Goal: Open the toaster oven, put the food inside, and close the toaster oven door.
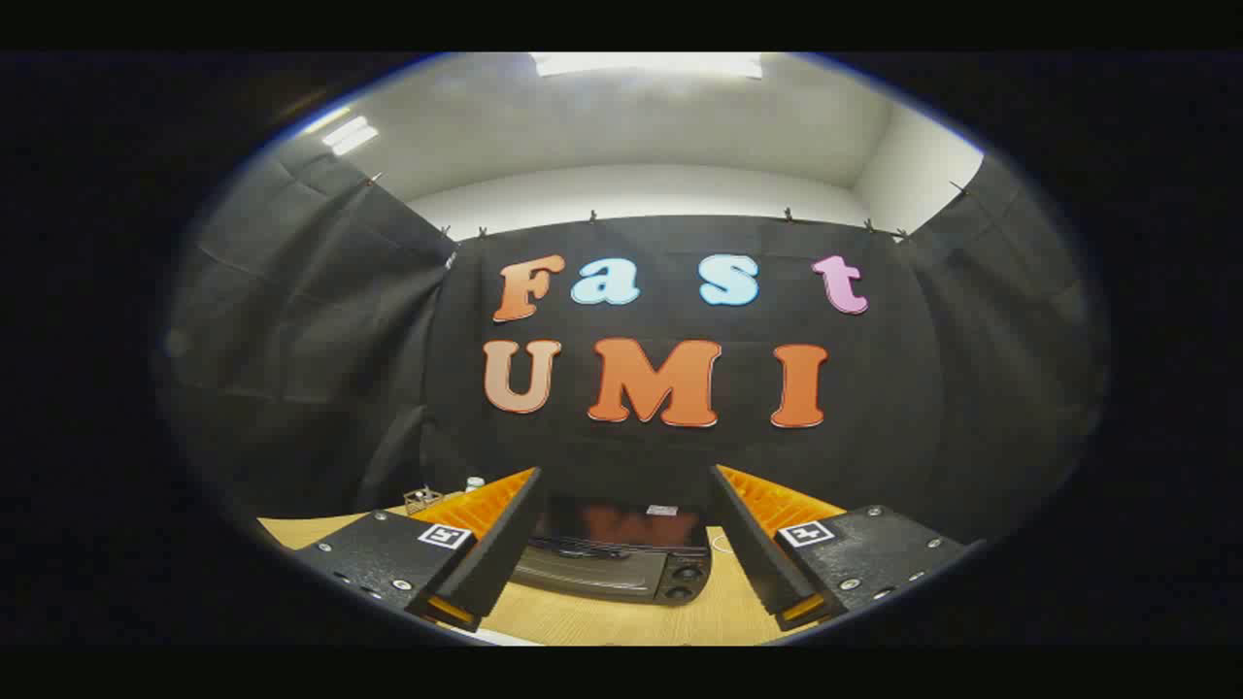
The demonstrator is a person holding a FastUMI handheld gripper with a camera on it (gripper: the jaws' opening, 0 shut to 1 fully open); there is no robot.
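A dark toaster oven (621, 558) stands on the wooden table (621, 621), beyond my fingers and seen in the gap between them. Its glass door looks shut, with a handle bar across the top of the glass and two knobs (685, 581) at its right side. My gripper (626, 485) is open, held high and well back from the oven, with nothing between the fingers. The left finger (495, 544) and the right finger (753, 544) frame the oven on either side.
Beyond the left finger, a small wire holder (422, 499) and a small white bottle (474, 482) sit at the far part of the table. A thin white cord (721, 544) lies just right of the oven. Black cloth walls enclose the booth.
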